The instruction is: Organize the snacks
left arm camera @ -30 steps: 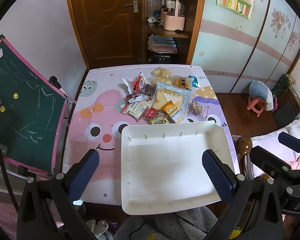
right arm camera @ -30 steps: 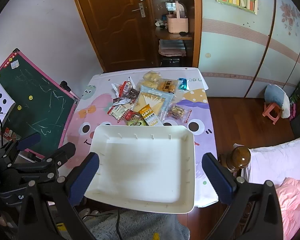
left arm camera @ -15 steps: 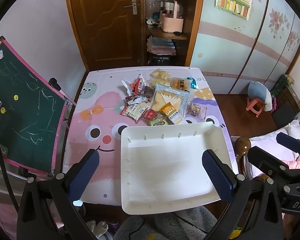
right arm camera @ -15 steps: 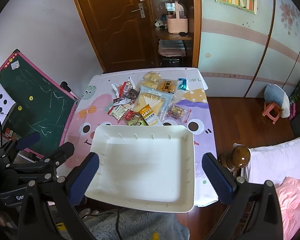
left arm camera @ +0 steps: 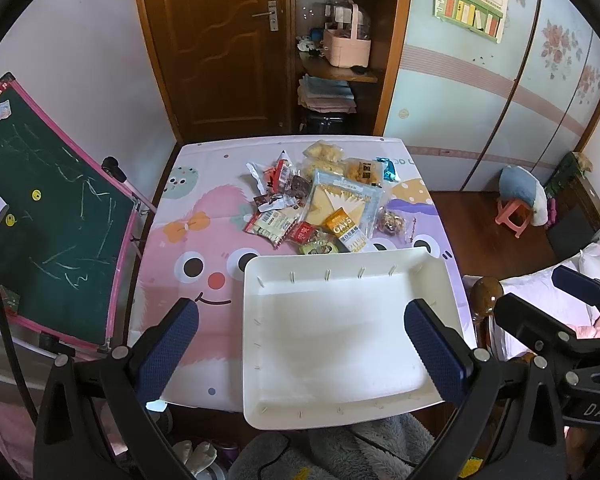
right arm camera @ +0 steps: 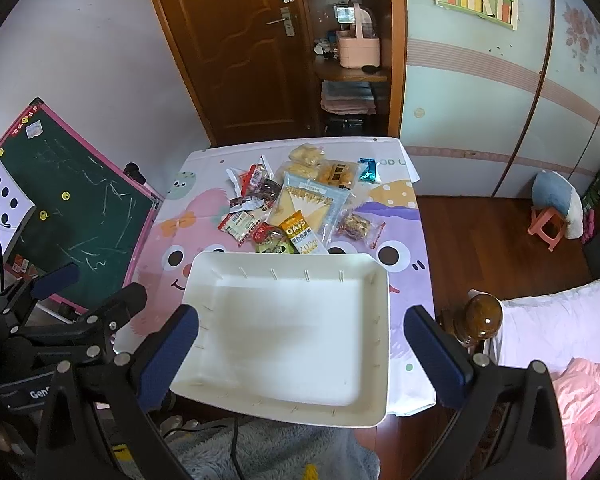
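Overlapping snack packets (left arm camera: 320, 204), lower ones hidden, tray (left arm camera: 260, 360) near edge overhanging table, both tongs spread.

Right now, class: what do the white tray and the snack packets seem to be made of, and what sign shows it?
White tray: probably moulded plastic, matte; smooth one-piece walls with rounded corners and small slots along them.
Snack packets: likely thin plastic or foil film, glossy; crinkled printed wrappers catch the light, and some are clear enough to show the food.
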Motion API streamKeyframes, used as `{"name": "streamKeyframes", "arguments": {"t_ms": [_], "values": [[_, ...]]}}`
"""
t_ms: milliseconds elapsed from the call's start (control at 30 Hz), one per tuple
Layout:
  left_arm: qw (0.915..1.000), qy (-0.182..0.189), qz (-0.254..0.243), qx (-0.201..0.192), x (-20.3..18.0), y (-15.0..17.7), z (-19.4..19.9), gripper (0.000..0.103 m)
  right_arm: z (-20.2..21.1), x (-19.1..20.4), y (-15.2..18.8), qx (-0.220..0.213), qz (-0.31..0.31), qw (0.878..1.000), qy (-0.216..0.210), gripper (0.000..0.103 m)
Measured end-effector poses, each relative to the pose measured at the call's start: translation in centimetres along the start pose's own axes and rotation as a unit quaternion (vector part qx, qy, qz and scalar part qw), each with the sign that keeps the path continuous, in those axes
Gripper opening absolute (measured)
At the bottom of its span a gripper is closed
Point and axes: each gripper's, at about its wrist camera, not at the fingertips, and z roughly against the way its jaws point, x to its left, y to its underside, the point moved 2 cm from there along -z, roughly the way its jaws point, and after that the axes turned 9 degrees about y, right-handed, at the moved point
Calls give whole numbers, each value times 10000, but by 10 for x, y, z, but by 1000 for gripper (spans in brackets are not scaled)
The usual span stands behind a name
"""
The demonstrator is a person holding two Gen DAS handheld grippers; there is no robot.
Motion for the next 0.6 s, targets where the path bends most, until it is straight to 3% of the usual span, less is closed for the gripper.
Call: {"name": "streamKeyframes", "arguments": {"t_ms": [267,600], "values": [[9999,-135,56,-46,-3,-6,3,102,-2,1,-6,47,13,10000,-77,103],[9991,-351,233,-34,-6,-9,-6,102,-17,-24,-20,149,101,9986,-503,103]]}}
